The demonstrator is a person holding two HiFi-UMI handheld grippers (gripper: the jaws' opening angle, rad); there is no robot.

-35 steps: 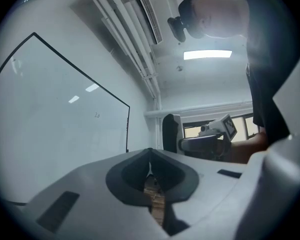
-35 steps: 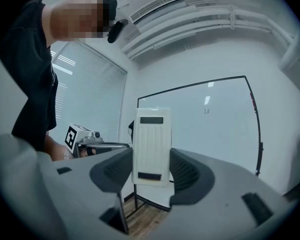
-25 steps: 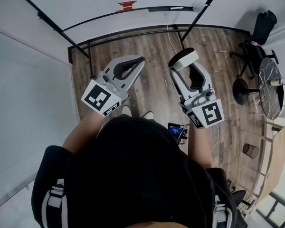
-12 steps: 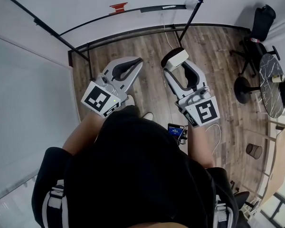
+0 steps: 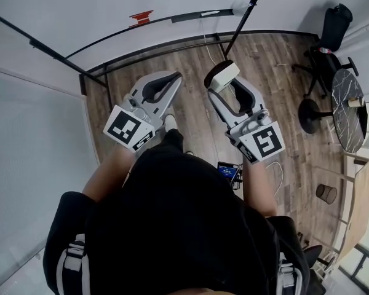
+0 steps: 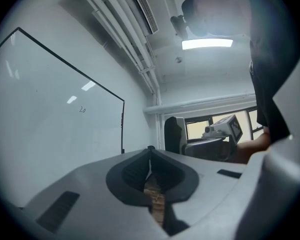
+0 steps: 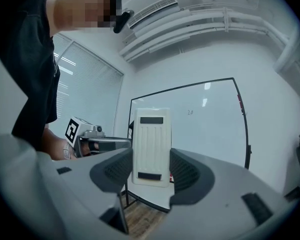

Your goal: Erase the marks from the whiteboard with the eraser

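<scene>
head view, right gripper (image 5: 216,85): clamped on the eraser (image 5: 224,74), held out in front of the chest over the wood-plank floor (image 5: 190,60), well apart from the whiteboard (image 5: 111,5)
head view, left gripper (image 5: 174,78): jaws together with nothing in them, level beside the right one
head view, risk: the board hangs in a thin black frame (image 5: 246,17); i judge a hard push could rock the board instead of wiping it
left gripper view, mark (image 6: 82,110): a small faint scribble high on the glossy white board, whose surface mirrors the ceiling lights
left gripper view, jaws: dark ribbed pads meet, and only a slit of floor shows between them
left gripper view, risk: the mark is pale and small, so a sweep aimed too low would likely pass under it
right gripper view, eraser: a pale, flat, round-cornered slab with a ribbed plastic back and two dark insets; which face carries the wiping pad cannot be told
right gripper view, grip: ribbed pads pinch its lower long edges, and most of the slab stands above the jaws
right gripper view, risk: with so low a hold on smooth plastic, pressure on the board could lever the slab, twisting it or popping it out
</scene>
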